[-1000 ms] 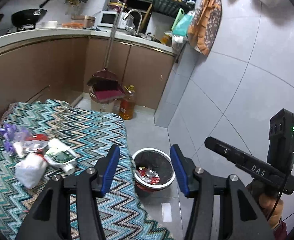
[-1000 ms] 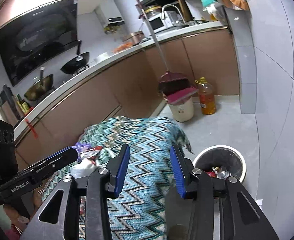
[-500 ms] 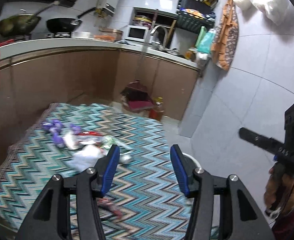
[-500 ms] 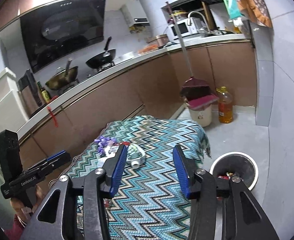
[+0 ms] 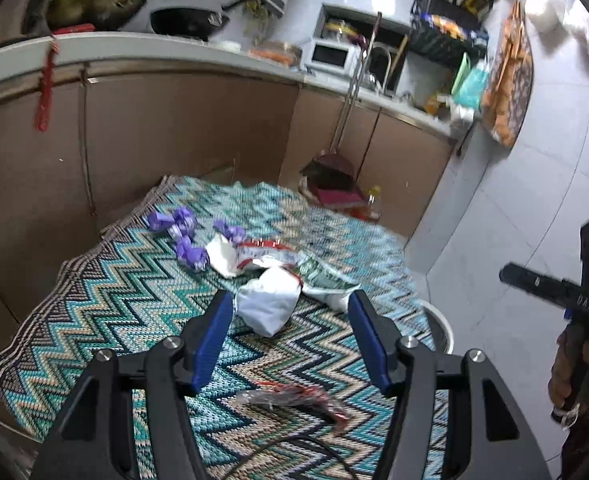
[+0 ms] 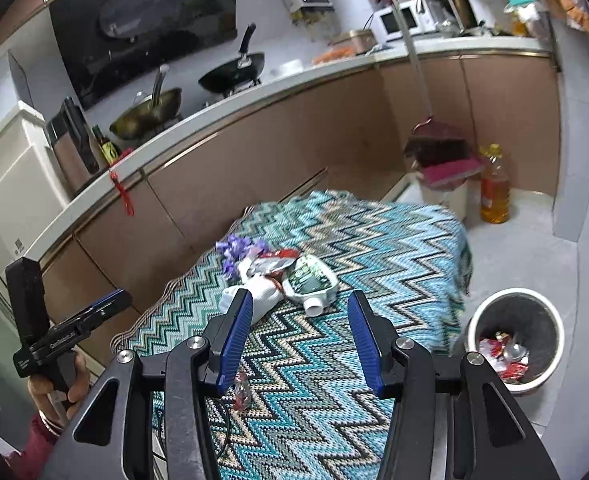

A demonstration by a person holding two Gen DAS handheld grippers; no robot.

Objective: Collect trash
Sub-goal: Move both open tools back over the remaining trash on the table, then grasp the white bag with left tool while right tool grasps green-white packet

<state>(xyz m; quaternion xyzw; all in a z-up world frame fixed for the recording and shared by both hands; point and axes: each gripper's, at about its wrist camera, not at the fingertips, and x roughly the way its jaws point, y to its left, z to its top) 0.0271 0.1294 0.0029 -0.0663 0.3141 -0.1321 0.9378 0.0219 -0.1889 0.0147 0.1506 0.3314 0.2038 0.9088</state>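
Trash lies on a zigzag-patterned cloth (image 5: 106,312) (image 6: 374,248): a crumpled white bag (image 5: 268,304) (image 6: 254,292), purple wrappers (image 5: 182,236) (image 6: 238,252), a red and white wrapper (image 5: 254,256), a green and white pouch with a cap (image 6: 310,280) (image 5: 326,284), and a clear wrapper with red print (image 5: 290,396) (image 6: 241,390). My left gripper (image 5: 288,332) is open and empty, just short of the white bag. My right gripper (image 6: 300,332) is open and empty above the cloth, near the pouch. A round bin (image 6: 514,336) with trash inside stands on the floor to the right.
Brown kitchen cabinets (image 5: 174,136) curve behind the cloth-covered surface. A broom and dustpan (image 6: 438,152) and an oil bottle (image 6: 494,188) stand by the cabinets. A thin black cable (image 5: 294,452) lies on the cloth's near edge. Grey tiled floor (image 6: 534,240) lies to the right.
My left gripper has swung left from over the bin to face the trash pile and closed in on the white bag. My right gripper has also turned toward the pile. Both stay open.
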